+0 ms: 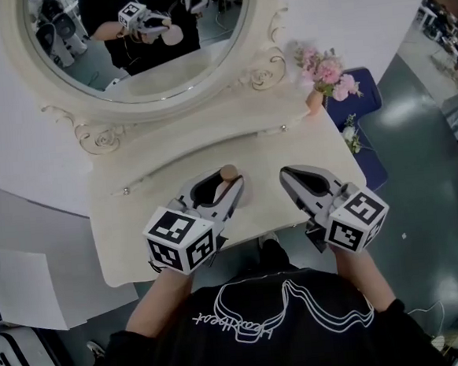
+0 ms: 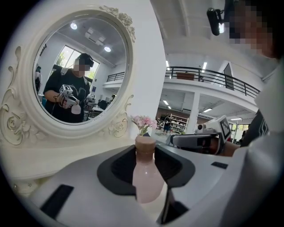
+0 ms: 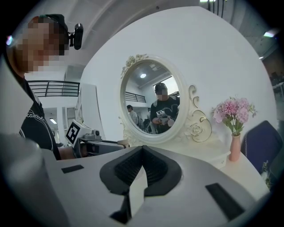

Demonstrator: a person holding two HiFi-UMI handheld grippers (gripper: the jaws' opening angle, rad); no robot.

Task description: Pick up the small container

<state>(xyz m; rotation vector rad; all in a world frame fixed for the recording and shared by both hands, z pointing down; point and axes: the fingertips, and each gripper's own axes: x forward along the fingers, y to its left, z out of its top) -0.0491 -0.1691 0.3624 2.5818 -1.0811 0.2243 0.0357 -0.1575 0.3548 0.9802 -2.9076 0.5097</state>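
The small container is a pale pink bottle (image 2: 146, 177) with a brown cap (image 1: 228, 172). It stands upright between the jaws of my left gripper (image 2: 146, 170), which is shut on its body, over the middle of the cream dressing table (image 1: 130, 225). In the head view my left gripper (image 1: 218, 188) is at the table's front, left of centre. My right gripper (image 1: 293, 178) is beside it on the right, apart from the bottle. In its own view the right gripper (image 3: 142, 150) has its fingertips together and holds nothing.
An oval mirror (image 1: 138, 35) in an ornate white frame stands at the back of the table. A slim vase of pink flowers (image 1: 320, 80) sits at the table's right end. A blue chair (image 1: 370, 120) is to the right of the table, over a grey floor.
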